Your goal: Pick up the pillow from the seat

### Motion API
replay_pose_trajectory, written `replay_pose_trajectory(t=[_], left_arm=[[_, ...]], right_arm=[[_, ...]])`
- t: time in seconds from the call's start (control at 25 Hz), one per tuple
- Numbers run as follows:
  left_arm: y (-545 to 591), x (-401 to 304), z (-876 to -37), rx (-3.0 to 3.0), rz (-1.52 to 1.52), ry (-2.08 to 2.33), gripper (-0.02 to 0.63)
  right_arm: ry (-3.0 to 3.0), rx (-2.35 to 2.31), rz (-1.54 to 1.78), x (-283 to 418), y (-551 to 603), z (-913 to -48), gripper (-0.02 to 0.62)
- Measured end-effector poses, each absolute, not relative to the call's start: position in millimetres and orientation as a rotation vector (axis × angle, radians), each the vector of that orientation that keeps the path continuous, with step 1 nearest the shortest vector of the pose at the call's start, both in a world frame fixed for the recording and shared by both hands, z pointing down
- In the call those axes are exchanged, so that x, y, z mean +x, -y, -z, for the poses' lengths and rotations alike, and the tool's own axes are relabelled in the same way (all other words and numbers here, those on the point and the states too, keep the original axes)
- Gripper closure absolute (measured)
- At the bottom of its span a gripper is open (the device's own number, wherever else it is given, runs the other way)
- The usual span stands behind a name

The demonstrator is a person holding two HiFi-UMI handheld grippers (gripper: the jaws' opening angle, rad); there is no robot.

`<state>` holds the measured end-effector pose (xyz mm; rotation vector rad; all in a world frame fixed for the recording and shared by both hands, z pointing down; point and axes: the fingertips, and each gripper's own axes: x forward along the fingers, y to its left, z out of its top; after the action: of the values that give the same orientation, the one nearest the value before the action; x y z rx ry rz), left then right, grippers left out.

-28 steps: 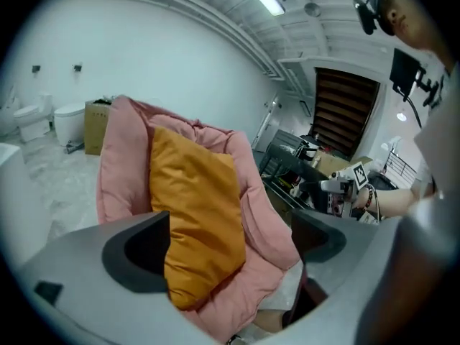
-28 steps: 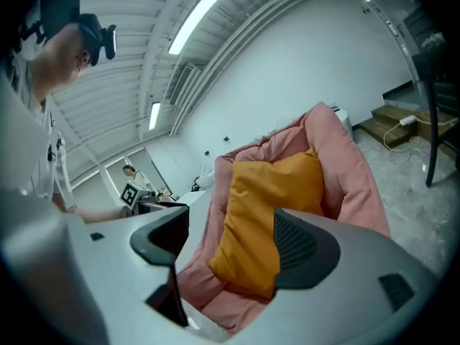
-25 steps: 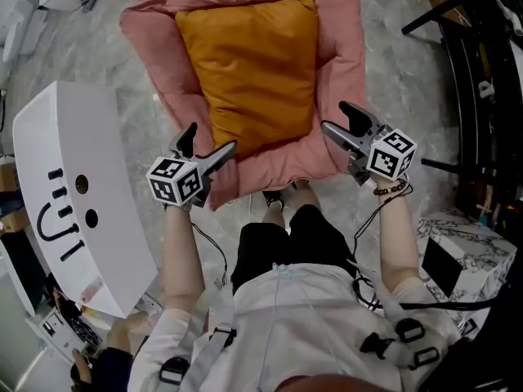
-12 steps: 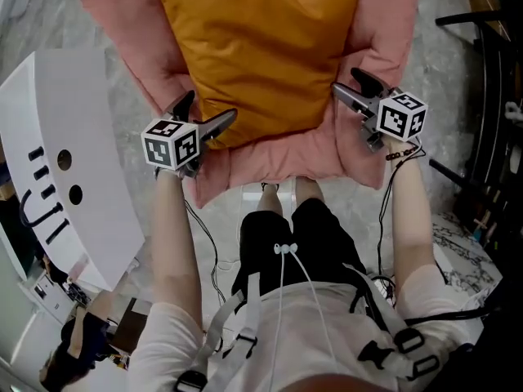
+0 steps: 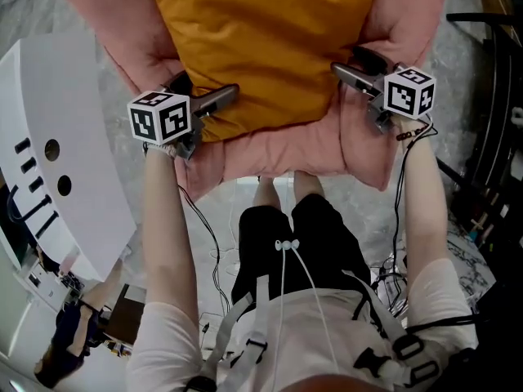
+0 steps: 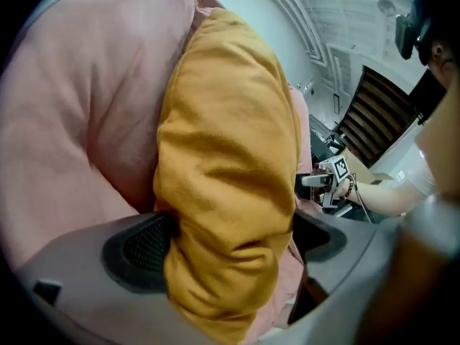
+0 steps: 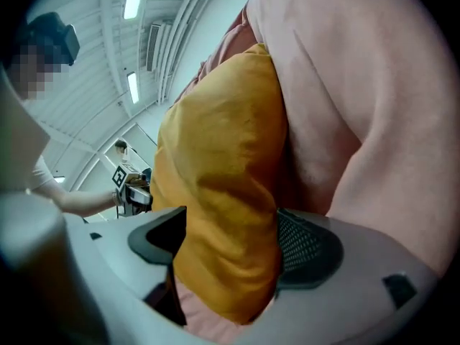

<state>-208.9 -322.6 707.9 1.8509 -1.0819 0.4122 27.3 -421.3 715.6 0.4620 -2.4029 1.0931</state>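
An orange pillow [image 5: 261,39] lies on a pink cushioned seat [image 5: 270,149]. My left gripper [image 5: 206,88] is at the pillow's near left corner, jaws wide. In the left gripper view that corner [image 6: 230,185] fills the gap between the jaws, and the gripper [image 6: 233,243] is open around it. My right gripper [image 5: 347,62] is at the near right corner. Its jaws have just been opening further, and the pillow's edge [image 7: 223,192] sits between them, the gripper [image 7: 230,246] open around it. The pillow is not visibly squeezed on either side.
A white curved panel [image 5: 65,153] with black marks and holes stands to the left of the seat. A black metal frame [image 5: 490,96] stands on the right. The person's legs [image 5: 286,219] and loose cables are just before the seat's front edge, on the marble floor.
Both grippers have moved forward and down onto the pillow's near corners. A second ago they hung short of the seat's front edge; now each pair of jaws straddles a corner.
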Motion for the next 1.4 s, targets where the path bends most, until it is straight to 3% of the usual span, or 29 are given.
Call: replay_pose_trajectory(t=[0.72, 0.88, 1.0, 1.08, 1.4], left_arm=[[357.0, -200.0, -739.8, 1.841, -0.439, 1.008, 0.089], [346.6, -185.1, -717.6, 1.93, -0.41, 1.058, 0.201], [337.3, -181.4, -700.4, 1.986, -0.406, 1.054, 0.29], [325.3, -172.3, -691.0, 1.974, -0.384, 1.058, 0.328], [301.2, -159.4, -606.2, 2.036, -0.271, 1.125, 0.344]], right_arm=[[2.414, 0.377, -0.918, -27.3, 443.5, -756.1, 0.226], [2.481, 0.368, -0.833, -26.5, 421.7, -726.0, 0.387], [2.522, 0.416, -0.811, -30.0, 407.1, -708.2, 0.447], [2.537, 0.44, -0.801, -30.0, 393.4, -694.4, 0.462], [2.609, 0.493, -0.645, -17.8, 370.8, -590.1, 0.463]])
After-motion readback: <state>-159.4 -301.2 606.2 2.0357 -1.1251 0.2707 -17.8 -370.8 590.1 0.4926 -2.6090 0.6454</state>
